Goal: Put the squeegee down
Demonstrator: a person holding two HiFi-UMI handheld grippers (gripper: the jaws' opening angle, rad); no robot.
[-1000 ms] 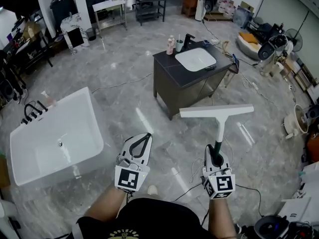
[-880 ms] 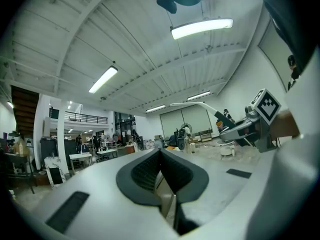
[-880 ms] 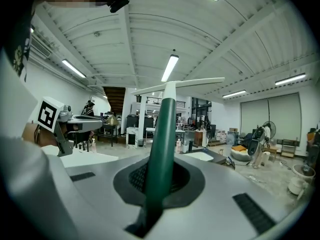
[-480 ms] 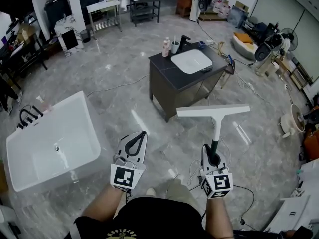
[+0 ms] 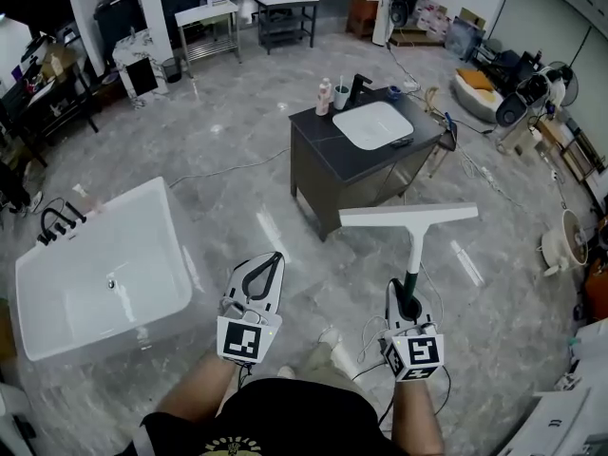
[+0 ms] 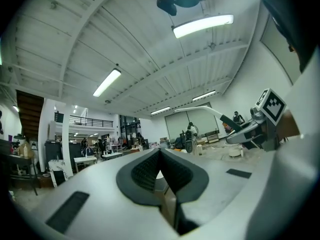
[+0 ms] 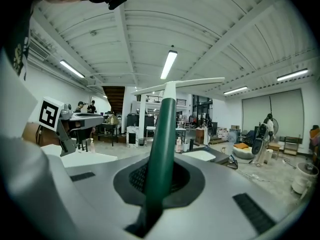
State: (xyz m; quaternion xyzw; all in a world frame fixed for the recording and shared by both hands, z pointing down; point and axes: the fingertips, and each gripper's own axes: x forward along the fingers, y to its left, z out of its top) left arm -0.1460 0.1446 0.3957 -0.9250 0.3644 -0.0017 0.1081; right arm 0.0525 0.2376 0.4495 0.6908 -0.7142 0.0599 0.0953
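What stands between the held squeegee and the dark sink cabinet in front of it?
Nothing visible does. The right tool is shut on the squeegee handle, and only bare floor shows before the sink cabinet.

Grey polished marble-look floor (image 5: 237, 112), loose black cables (image 5: 228, 167) across it. White rectangular freestanding bathtub (image 5: 85, 255) at left. Dark vanity cabinet (image 5: 318, 179) mid-room, white rectangular basin (image 5: 373, 124) and black tap (image 5: 358, 82) on top. Metal work tables (image 5: 211, 17) along far side. White ribbed vaulted ceiling (image 7: 150, 29), fluorescent tube lights (image 7: 169, 64) on.
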